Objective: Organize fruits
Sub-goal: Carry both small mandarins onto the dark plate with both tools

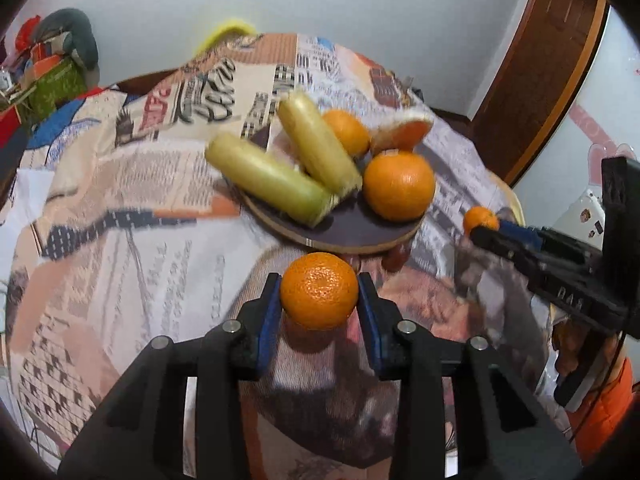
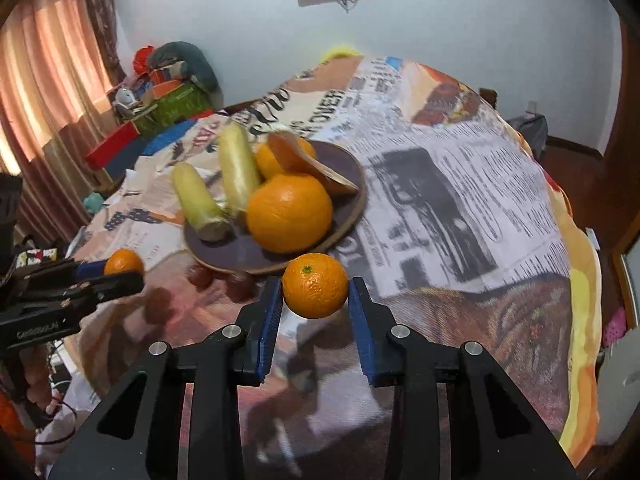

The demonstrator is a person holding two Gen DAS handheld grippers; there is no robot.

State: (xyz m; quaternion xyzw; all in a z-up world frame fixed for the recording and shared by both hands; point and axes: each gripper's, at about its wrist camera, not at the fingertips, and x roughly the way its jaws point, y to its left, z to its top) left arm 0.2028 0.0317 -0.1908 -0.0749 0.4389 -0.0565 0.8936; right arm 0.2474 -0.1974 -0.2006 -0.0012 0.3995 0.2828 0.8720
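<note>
My left gripper (image 1: 319, 285) is shut on a small mandarin (image 1: 319, 290), held just above the newspaper-print cloth in front of the plate. My right gripper (image 2: 315, 280) is shut on a second mandarin (image 2: 315, 285), also just off the cloth. Each view shows the other gripper from the side: the right gripper (image 1: 486, 229) with its mandarin (image 1: 481, 219), the left gripper (image 2: 120, 271) with its mandarin (image 2: 123, 261). The dark round plate (image 1: 352, 236) (image 2: 248, 258) holds two pale yellow-green cylinders (image 1: 272, 180), a big orange (image 1: 399, 186), another orange behind it and a cut citrus wedge (image 1: 404, 130).
Small reddish fruits (image 2: 200, 276) lie on the cloth by the plate's near rim, blurred. Boxes and a grey cushion (image 2: 176, 80) are piled beyond the table at the left. Curtains hang at the far left and a wooden door frame (image 1: 552, 80) stands at the right.
</note>
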